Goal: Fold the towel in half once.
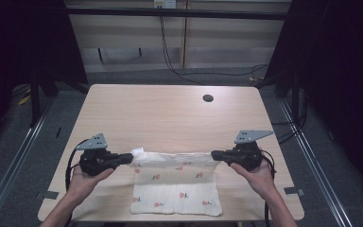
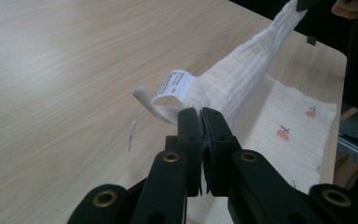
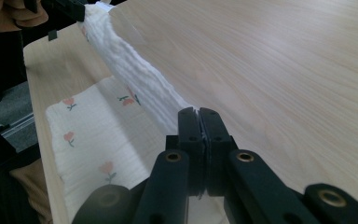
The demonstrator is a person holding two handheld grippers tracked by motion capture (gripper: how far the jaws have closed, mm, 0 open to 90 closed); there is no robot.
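1. Both tongs are clamped on one cloth: my left tongs (image 1: 131, 158) pinch the far left corner of the white crinkled muslin cloth with small red flower prints (image 1: 179, 189), and my right tongs (image 1: 213, 155) pinch its far right corner
2. Between the two grips the far edge of the cloth is lifted off the light wooden table (image 1: 170, 113) and gathered into a taut white ridge; the near part lies flat on the table by its front edge
3. From my left tongs (image 2: 201, 114) I see the cloth (image 2: 242, 74) bunched right at the closed tips, with a white care label (image 2: 173, 85) and a cream loop sticking out beside them
4. From my right tongs (image 3: 198, 114) the ridge of cloth (image 3: 130, 70) runs away towards my other hand (image 3: 14, 11)
5. A small dark round hole (image 1: 208, 98) sits in the table's far right part, well apart from the cloth
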